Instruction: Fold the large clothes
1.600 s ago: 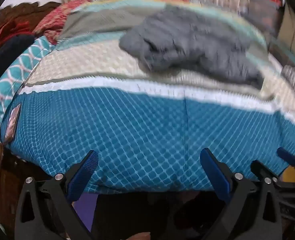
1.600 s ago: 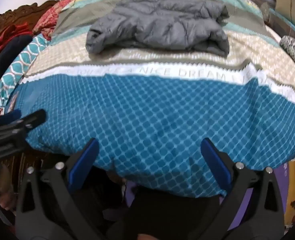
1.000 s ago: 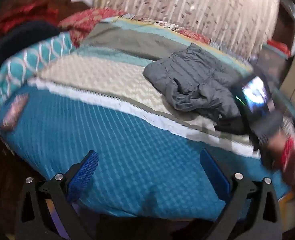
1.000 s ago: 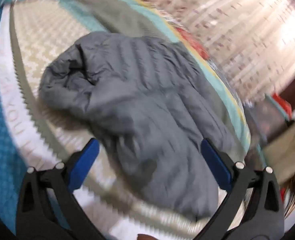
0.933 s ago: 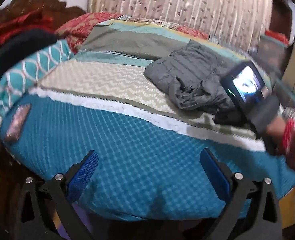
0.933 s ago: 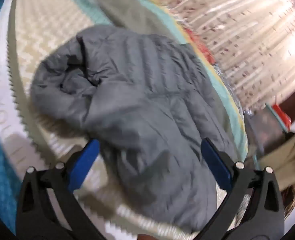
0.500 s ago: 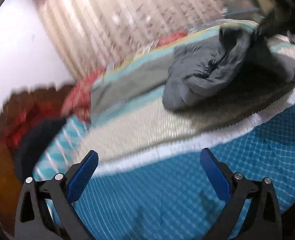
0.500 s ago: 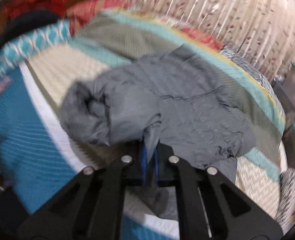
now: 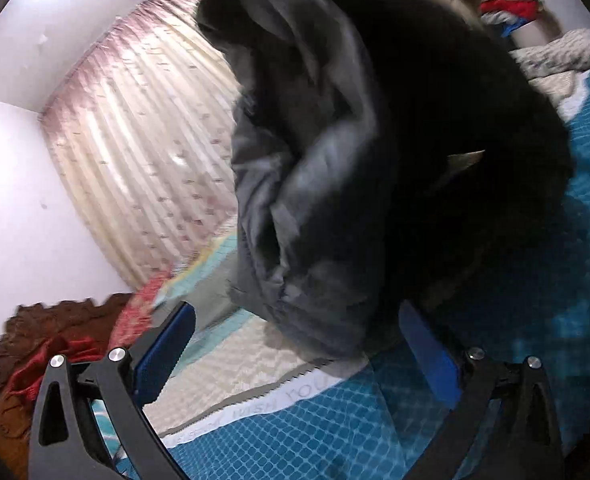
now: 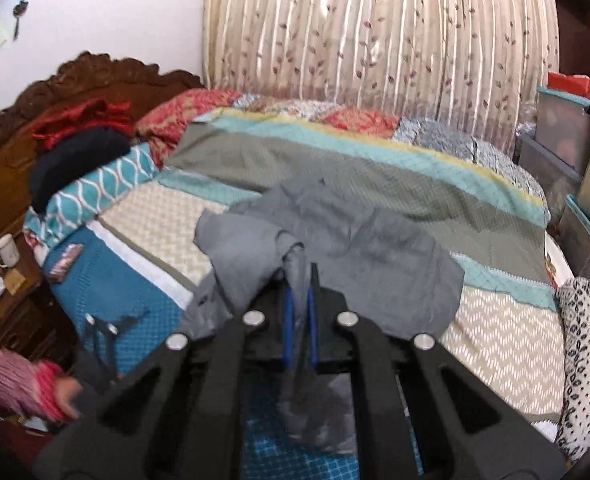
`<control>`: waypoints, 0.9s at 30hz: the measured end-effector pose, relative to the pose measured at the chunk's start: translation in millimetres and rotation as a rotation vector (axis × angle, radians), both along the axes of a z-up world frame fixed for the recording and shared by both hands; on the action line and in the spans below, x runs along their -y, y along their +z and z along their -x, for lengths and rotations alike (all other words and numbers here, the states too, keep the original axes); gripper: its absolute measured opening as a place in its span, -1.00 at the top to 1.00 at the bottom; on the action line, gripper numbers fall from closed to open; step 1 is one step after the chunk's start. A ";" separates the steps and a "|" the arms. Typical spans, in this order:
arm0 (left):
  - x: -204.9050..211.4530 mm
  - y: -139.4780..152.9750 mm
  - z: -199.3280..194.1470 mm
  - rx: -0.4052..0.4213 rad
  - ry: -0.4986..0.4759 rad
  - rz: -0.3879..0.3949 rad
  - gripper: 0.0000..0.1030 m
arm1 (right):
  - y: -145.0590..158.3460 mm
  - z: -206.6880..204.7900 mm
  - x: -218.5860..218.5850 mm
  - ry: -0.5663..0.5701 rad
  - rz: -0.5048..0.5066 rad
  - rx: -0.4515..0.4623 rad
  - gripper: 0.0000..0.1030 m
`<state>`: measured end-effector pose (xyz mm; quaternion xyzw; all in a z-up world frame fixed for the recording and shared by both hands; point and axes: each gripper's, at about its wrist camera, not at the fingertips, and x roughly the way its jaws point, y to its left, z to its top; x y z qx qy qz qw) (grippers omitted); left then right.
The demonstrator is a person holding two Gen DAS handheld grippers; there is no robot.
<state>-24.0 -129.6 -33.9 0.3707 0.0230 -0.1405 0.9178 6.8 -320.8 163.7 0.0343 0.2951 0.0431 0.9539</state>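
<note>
A grey puffer jacket (image 10: pixel 335 240) hangs partly lifted above the striped bedspread (image 10: pixel 495 320), its far part still lying on it. My right gripper (image 10: pixel 299 304) is shut on a fold of its fabric, which is pinched between the blue pads and trails down below them. In the left wrist view the jacket (image 9: pixel 315 160) fills the upper middle, close up and blurred, dark on its right side. My left gripper (image 9: pixel 295 344) stands open just under the jacket's lower edge, with its pads apart from the cloth. It also shows as the left gripper (image 10: pixel 103 328) at lower left, held by a hand in a pink sleeve (image 10: pixel 11 380).
A carved wooden headboard (image 10: pixel 95 76) and pillows (image 10: pixel 95 188) lie at the left. A striped curtain (image 10: pixel 375 40) hangs behind the bed. A mug (image 10: pixel 5 252) stands on the bedside table. Storage boxes (image 10: pixel 555 128) and a patterned cloth (image 10: pixel 583 352) sit at the right.
My right gripper shut on the jacket and rose, pulling the cloth up off the bed. My left gripper rolled and moved in close under the hanging jacket.
</note>
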 end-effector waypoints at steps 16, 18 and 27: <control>21.9 47.5 4.3 0.014 0.007 0.130 -0.85 | 83.3 19.9 15.3 0.026 -0.132 0.145 0.91; 34.2 51.3 4.3 0.017 0.006 0.120 -0.85 | 96.0 18.9 17.3 0.046 -0.159 0.160 0.92; 63.9 74.9 -12.7 0.052 0.007 0.188 -0.85 | 168.7 33.5 6.9 0.114 -0.143 0.250 0.93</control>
